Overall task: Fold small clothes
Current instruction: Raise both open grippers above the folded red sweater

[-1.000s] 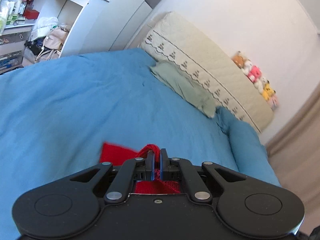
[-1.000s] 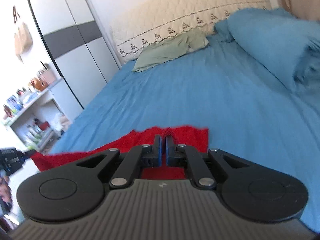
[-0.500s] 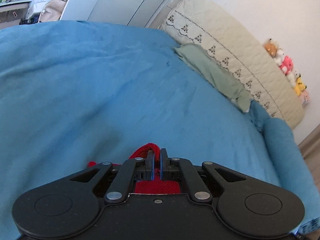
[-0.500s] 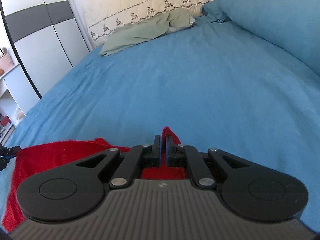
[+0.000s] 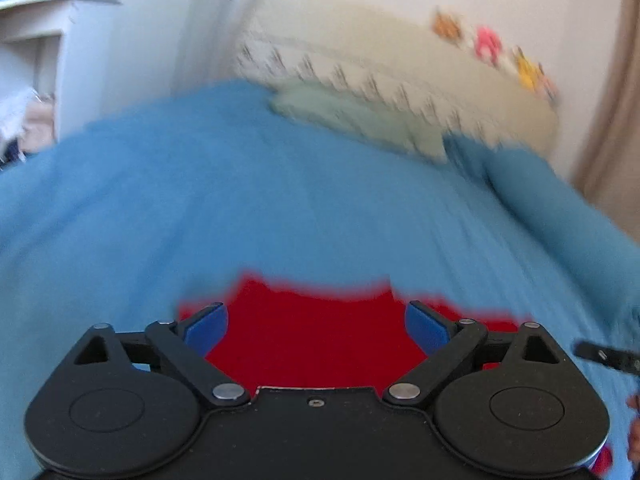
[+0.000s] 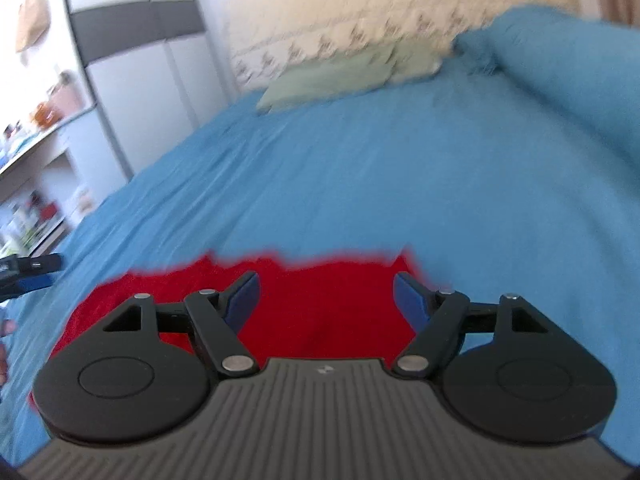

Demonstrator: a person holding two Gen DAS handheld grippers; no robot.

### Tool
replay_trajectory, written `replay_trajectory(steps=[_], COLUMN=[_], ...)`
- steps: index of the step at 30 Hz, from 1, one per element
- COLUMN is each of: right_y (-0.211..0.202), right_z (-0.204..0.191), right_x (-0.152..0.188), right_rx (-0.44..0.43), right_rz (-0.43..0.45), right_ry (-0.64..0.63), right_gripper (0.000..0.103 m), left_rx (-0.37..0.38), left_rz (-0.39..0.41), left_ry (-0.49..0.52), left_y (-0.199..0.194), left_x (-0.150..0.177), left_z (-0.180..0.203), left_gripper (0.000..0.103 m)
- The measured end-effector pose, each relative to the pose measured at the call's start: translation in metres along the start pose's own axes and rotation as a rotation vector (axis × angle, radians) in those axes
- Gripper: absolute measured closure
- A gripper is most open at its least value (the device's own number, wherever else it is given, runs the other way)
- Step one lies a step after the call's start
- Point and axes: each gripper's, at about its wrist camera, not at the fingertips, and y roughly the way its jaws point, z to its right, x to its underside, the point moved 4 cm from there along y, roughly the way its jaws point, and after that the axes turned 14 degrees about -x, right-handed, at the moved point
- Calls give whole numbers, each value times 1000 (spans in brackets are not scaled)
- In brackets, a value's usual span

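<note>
A small red garment (image 5: 316, 332) lies flat on the blue bedspread (image 5: 240, 208). It also shows in the right wrist view (image 6: 320, 304). My left gripper (image 5: 316, 320) is wide open just above it, holding nothing. My right gripper (image 6: 326, 296) is also wide open above the garment's right part, empty. The left gripper's tip (image 6: 32, 270) shows at the left edge of the right wrist view. The right gripper's tip (image 5: 604, 356) shows at the right edge of the left wrist view. Both views are motion blurred.
A pale green cloth (image 6: 340, 76) lies by the cream headboard (image 6: 380, 20) at the far end. A blue pillow (image 6: 560, 64) lies at the right. A wardrobe (image 6: 132, 60) and shelves (image 6: 32, 184) stand left of the bed.
Both grippers were shut on the red garment and have opened, letting it go. The garment now lies flat on the bed. Both cameras have pulled back and tilted.
</note>
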Motion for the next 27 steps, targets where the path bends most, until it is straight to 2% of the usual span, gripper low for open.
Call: replay_trajectory(steps=[4, 5, 7, 11, 14, 15, 16, 19, 21, 22, 27], right_y=[21, 25, 31, 36, 15, 9, 4, -2, -1, -5, -18], right_z=[-5, -3, -3, -11, -23, -29, -33, -27, -13, -12, -7], right_x=[44, 51, 58, 59, 52, 56, 59, 78, 92, 94, 99], right_rx=[49, 65, 96, 132, 88, 102, 122, 172, 186, 182, 254], right_rz=[-95, -103, -100, -116, -74, -77, -85, -121, -122, -106, -97], right_ry=[9, 17, -7, -59, -68, -88, -103, -93, -68, -71, -55], right_gripper=[14, 14, 14, 12, 12, 11, 11, 11, 12, 12, 11], left_rx=[-59, -68, -80, -133, -76, -77, -91, -129, -132, -143, -156], left_rz=[-109, -115, -78, -86, -47, -35, -38, -111, -65, -77, -116], left_ry=[53, 67, 113, 162, 152, 156, 160, 172, 222, 240, 189], left_y=[19, 23, 21, 15, -8, -16, -19, -4, -10, -10, -15], left_x=[46, 54, 64, 62, 61, 66, 73, 91, 101, 103, 102], left_z=[-2, -4, 0, 12, 16, 16, 14, 6, 4, 4, -5], left_gripper=[6, 6, 5, 4, 4, 1, 0, 0, 0, 0, 0])
